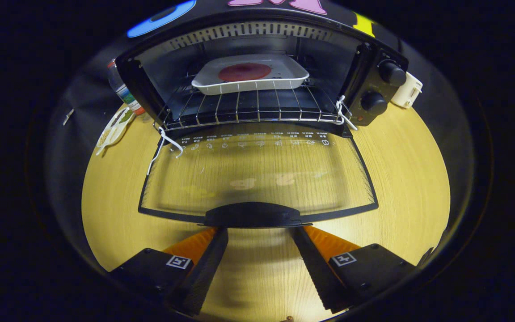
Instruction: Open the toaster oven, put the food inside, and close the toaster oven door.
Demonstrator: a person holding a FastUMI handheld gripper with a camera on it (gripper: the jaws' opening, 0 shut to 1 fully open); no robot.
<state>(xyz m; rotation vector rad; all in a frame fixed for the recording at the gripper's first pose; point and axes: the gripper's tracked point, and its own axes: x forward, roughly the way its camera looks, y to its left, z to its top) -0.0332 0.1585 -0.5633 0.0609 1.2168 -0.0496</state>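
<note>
The black toaster oven (376, 91) stands at the far side of the wooden table with its glass door (257, 174) folded down flat toward me. Inside, a white tray (213, 82) holding a dark red round piece of food (244, 71) rests on the wire rack (248, 109). The door's black handle (253, 214) lies just ahead of my fingertips. My gripper (257, 230) is open, its two black fingers spread either side of the handle's ends, with nothing between them.
A plastic bottle (121, 87) stands to the left of the oven, with a white packet (114, 127) lying beside it. A white object (407, 89) sits behind the oven's right side. Two knobs (391, 71) are on the oven's right panel. Bare wooden table (409, 179) lies on both sides of the door.
</note>
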